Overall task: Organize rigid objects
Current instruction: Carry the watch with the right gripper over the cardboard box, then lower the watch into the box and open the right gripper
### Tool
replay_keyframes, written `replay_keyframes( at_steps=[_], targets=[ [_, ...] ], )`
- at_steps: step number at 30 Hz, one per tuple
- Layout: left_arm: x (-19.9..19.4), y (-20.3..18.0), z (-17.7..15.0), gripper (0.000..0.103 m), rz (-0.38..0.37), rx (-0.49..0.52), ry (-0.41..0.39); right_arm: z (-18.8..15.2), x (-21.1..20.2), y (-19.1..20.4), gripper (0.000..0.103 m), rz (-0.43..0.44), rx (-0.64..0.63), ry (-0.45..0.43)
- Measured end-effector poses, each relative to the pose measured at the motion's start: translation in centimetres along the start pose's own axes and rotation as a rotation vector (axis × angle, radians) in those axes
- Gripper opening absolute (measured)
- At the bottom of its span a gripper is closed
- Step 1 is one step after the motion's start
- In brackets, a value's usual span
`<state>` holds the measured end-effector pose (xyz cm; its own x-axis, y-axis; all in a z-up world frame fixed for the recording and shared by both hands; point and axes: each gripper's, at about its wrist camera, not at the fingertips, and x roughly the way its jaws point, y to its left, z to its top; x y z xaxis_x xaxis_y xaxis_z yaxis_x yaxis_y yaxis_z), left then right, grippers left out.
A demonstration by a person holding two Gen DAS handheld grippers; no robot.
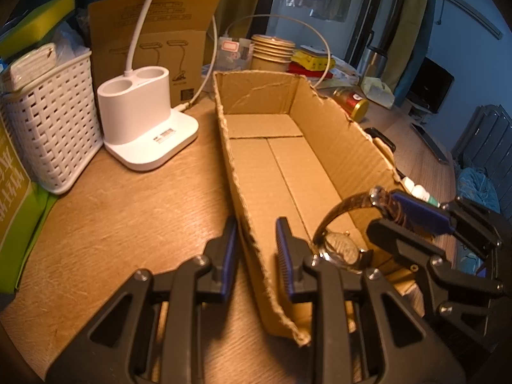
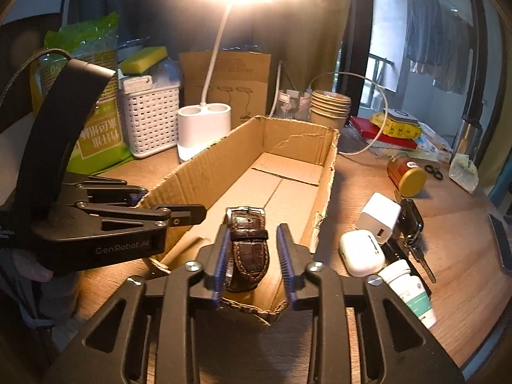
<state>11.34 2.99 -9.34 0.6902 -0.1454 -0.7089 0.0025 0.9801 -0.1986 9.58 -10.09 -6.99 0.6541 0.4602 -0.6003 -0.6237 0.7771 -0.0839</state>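
Observation:
A long open cardboard box lies on the wooden desk. My left gripper straddles the box's near left wall, with one pad outside, one inside and the cardboard between them. A brown leather wristwatch stands on edge inside the box's near end, its dial low by the floor. My right gripper is around the strap. The strap leans on the left pad and a gap shows to the right pad.
Right of the box lie a white charger, an earbud case, keys, a small white bottle and a red jar. Left of it stand a white lamp base and a white basket. Paper cups stand behind.

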Motion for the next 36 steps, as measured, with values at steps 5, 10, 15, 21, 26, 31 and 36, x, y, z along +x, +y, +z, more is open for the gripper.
replay_keyframes(
  at_steps=[5,10,15,21,26,31,36],
  targets=[
    [0.0,0.0,0.0,0.026,-0.001,0.001,0.001,0.0,-0.3,0.0,0.041,0.018,-0.023,0.017],
    [0.1,0.0,-0.1,0.026,0.001,0.001,0.004,-0.2,-0.8,0.3,0.047,0.031,-0.052,0.016],
    [0.2,-0.1,-0.1,0.026,0.000,0.005,0.009,-0.1,-1.3,0.4,0.054,0.038,-0.092,0.043],
    [0.3,-0.2,-0.2,0.026,0.000,0.012,0.013,-0.2,-1.9,0.8,0.070,0.017,-0.156,0.064],
    [0.3,-0.1,-0.1,0.026,0.001,0.010,0.012,-0.1,-2.2,0.4,0.071,0.026,-0.150,0.067],
    [0.2,-0.2,-0.1,0.026,0.003,0.010,0.009,0.0,-2.5,0.1,0.071,0.055,-0.163,0.114],
    [0.1,-0.1,-0.2,0.026,0.012,0.009,0.007,0.1,-3.5,-0.1,0.071,0.028,-0.238,0.142]
  ],
)
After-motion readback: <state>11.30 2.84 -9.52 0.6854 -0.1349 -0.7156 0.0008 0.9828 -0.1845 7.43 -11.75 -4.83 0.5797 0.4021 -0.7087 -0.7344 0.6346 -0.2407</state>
